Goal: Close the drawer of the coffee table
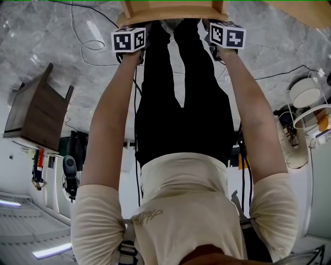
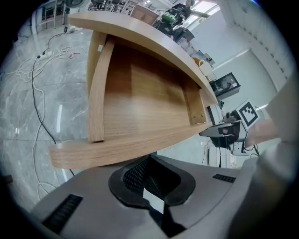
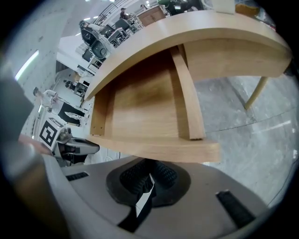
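Observation:
The coffee table's light wood drawer (image 1: 173, 11) stands pulled out at the top of the head view, under the tabletop (image 2: 140, 31). Its empty inside (image 2: 140, 98) and front panel (image 2: 117, 148) fill the left gripper view. The left gripper (image 2: 148, 161) sits shut right against the near face of that panel, toward its left end. The right gripper (image 3: 148, 169) is also shut and sits against the front panel (image 3: 154, 148) toward the right end. Both marker cubes, left (image 1: 128, 39) and right (image 1: 227, 34), show beside the drawer, nothing held.
A dark wooden side table (image 1: 36, 111) stands on the marble floor at left. Cables (image 1: 88, 44) trail over the floor. White round appliances (image 1: 305, 93) crowd the right side. A slanted table leg (image 3: 257, 93) stands right of the drawer. The person's legs (image 1: 181, 77) are below the drawer.

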`<state>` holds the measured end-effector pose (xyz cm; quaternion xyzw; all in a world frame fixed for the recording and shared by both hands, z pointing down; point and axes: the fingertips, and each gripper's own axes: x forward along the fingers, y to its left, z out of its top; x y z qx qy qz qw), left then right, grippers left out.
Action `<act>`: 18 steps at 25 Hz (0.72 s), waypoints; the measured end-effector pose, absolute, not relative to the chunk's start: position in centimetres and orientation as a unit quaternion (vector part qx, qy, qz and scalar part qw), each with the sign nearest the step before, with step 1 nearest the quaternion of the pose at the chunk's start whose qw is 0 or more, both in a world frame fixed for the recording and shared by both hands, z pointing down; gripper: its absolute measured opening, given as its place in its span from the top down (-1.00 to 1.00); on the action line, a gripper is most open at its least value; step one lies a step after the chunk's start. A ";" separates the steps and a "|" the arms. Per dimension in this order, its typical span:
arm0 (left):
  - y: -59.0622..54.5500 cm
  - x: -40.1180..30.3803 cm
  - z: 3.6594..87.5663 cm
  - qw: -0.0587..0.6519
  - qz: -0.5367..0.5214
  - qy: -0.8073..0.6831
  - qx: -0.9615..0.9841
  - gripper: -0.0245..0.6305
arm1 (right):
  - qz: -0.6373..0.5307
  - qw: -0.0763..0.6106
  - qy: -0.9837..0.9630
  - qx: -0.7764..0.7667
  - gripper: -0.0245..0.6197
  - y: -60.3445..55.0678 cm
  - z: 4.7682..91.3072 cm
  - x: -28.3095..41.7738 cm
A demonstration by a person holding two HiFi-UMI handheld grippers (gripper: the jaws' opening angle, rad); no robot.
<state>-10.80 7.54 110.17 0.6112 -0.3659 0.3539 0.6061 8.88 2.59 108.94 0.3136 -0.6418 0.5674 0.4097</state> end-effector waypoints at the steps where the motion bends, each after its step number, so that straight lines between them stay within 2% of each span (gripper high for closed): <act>1: 7.5 -10.9 110.0 0.601 0.357 -0.367 0.614 0.91 | 0.567 0.409 -0.642 0.315 0.94 2.6 108.8 8.9; 18: 5.9 -11.1 108.6 0.589 0.342 -0.420 0.600 0.91 | 0.560 0.402 -0.657 0.305 0.94 1.4 106.9 8.9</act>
